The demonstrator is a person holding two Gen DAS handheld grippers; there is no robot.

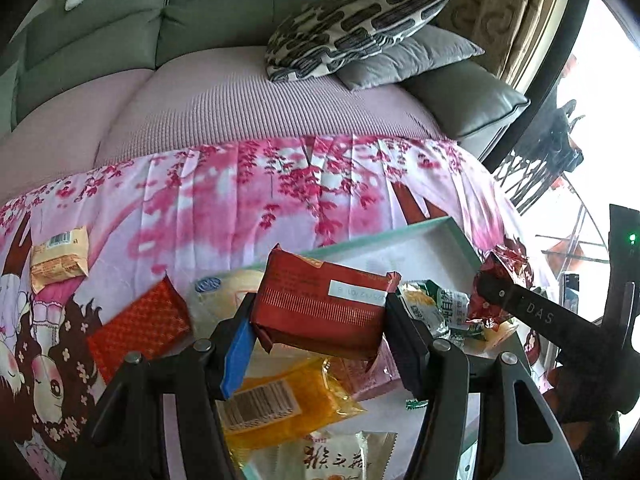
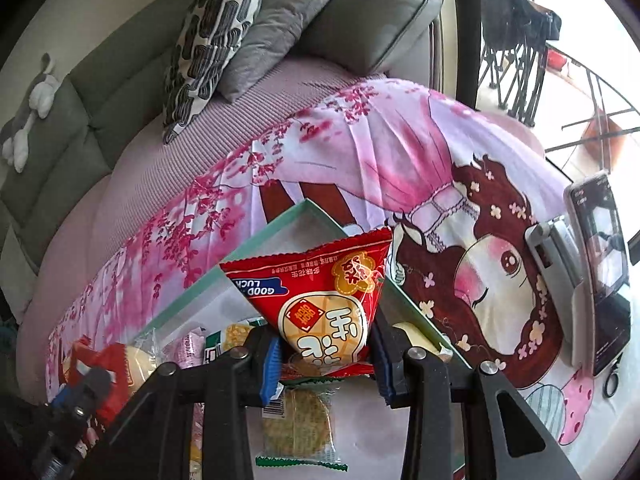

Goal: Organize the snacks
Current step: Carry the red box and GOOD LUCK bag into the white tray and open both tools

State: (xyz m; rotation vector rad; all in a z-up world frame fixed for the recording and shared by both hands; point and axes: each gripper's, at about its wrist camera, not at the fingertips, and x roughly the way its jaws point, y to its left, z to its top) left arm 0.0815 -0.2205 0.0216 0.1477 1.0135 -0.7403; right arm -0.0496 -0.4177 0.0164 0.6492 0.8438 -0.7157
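Two claws, each loaded, are carried over one shallow box with a mint-green rim [image 1: 456, 226], which lies on a cartoon-printed pink cloth [image 1: 248, 196] spread over a sofa.

Item 1. Left claw [image 1: 320, 316]: clamped on a dark red rectangular packet [image 1: 320, 300]. The packet's long axis runs left to right, straight across the jaws, so that its short ends are pressed by the pads. It is held clear above the near-left part of the box, where a yellow wrapped cake [image 1: 280, 400] and a white packet with red lettering [image 1: 336, 460] are already lying below it.

Item 2. Right claw [image 2: 326, 348]: clamped on the narrow lower end of a red triangular snack bag [image 2: 320, 284], whose wide sealed edge points to the far side. It is held above the near-right part of the box [image 2: 280, 222], over a clear packet of pale biscuits [image 2: 298, 428].

Item 3. Loose stock, not yet boxed: a red patterned packet [image 1: 140, 320] just left of the box and a pale yellow packet [image 1: 60, 258] further left, both on the cloth.

Governing relation: the bare white floor of the box lies on the far side of both claws. A release is judged to call for a short forward reach and descent; the left packet, carried crosswise, is judged to fit without turning.
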